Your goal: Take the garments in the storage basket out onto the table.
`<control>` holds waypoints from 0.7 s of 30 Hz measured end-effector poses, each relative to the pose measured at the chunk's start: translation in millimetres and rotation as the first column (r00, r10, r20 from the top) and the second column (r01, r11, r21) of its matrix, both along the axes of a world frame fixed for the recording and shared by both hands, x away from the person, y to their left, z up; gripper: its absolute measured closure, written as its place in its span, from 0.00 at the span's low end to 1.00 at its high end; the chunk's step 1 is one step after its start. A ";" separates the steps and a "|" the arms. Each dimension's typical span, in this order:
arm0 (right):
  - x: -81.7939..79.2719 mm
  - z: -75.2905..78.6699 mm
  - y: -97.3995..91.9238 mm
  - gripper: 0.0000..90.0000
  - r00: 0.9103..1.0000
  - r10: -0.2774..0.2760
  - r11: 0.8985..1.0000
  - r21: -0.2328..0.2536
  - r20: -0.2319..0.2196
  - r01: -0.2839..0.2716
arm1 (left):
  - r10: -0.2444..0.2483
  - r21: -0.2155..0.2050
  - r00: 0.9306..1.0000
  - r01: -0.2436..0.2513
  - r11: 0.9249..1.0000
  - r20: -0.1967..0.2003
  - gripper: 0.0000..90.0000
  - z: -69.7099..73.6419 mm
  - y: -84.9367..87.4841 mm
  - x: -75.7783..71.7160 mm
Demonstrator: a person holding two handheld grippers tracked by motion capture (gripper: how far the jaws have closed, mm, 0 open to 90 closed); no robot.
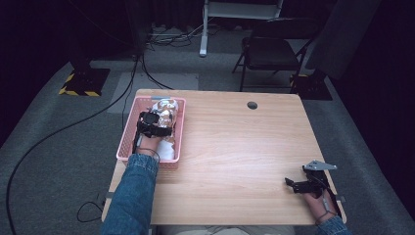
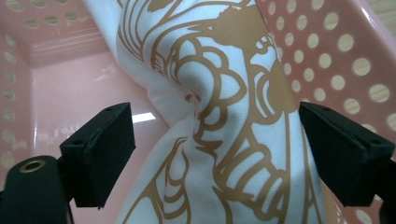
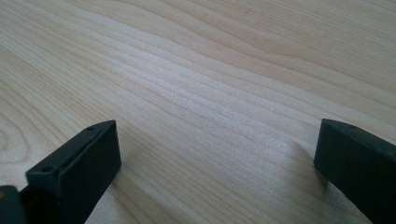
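floor: grey carpet (image 1: 58,161) | furniture: black folding chair (image 1: 270,51), wooden table (image 1: 235,147) | surroundings: dark

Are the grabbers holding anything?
Nothing yet. The left gripper straddles a fold of the white patterned cloth, jaws apart. The right gripper is open.

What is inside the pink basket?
A white cloth with a brown printed pattern lies crumpled in the pink basket. The left claw reaches in around a fold of it. Whatever lies under the cloth is covered.
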State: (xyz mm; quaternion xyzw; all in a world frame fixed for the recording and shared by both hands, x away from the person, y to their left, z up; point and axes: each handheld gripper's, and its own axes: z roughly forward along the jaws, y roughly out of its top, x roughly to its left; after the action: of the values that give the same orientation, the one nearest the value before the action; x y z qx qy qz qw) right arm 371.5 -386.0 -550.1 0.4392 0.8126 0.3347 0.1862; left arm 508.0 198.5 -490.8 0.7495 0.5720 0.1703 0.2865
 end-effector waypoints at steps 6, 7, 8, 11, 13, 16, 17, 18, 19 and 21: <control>-0.1 0.0 0.0 0.00 1.000 0.000 1.000 0.000 0.000 0.000 | -0.015 0.016 0.999 0.016 1.000 -0.044 0.19 -6.4 -6.3 7.4; -0.1 0.0 0.0 0.00 1.000 0.000 1.000 0.000 0.000 0.000 | -0.017 0.014 0.998 0.018 1.000 -0.054 0.20 -8.0 -7.7 8.7; -0.1 0.0 0.0 0.00 1.000 0.000 1.000 0.000 0.000 0.000 | -0.022 0.015 0.998 0.023 1.000 -0.062 0.23 -9.1 -8.6 9.8; -0.1 0.0 0.0 0.00 1.000 0.000 1.000 0.000 0.000 0.000 | -0.028 0.011 0.996 0.029 1.000 -0.084 0.31 -11.1 -10.7 12.1; -0.1 0.0 0.1 0.00 1.000 0.000 1.000 0.000 0.001 0.000 | -0.029 0.009 0.996 0.030 1.000 -0.086 0.41 -12.0 -11.5 12.6; -0.1 0.0 0.1 0.00 1.000 0.000 1.000 -0.001 0.001 0.000 | -0.024 0.009 0.996 0.025 1.000 -0.090 0.55 -11.5 -11.5 12.4; -0.1 0.0 0.1 0.00 1.000 0.000 1.000 -0.001 0.001 0.000 | -0.021 0.005 0.995 0.022 1.000 -0.094 0.55 -11.2 -10.9 12.5; -0.1 0.0 0.0 0.00 1.000 0.000 1.000 -0.001 0.001 0.000 | -0.016 0.000 0.995 0.016 1.000 -0.098 0.58 -10.9 -10.5 12.4; -0.1 0.0 0.1 0.00 1.000 0.000 1.000 -0.001 0.001 0.000 | -0.008 -0.007 0.995 0.008 1.000 -0.100 0.60 -10.3 -9.5 12.4; -0.1 0.0 0.1 0.00 1.000 0.000 1.000 -0.001 0.001 0.000 | -0.005 -0.010 0.995 0.004 1.000 -0.101 0.65 -9.9 -8.9 12.3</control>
State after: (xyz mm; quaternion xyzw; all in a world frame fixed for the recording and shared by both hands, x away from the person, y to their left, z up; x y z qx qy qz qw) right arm 371.4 -385.9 -550.1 0.4391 0.8126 0.3346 0.1867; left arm 520.2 189.6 -500.6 0.7569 0.5850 0.1290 0.2612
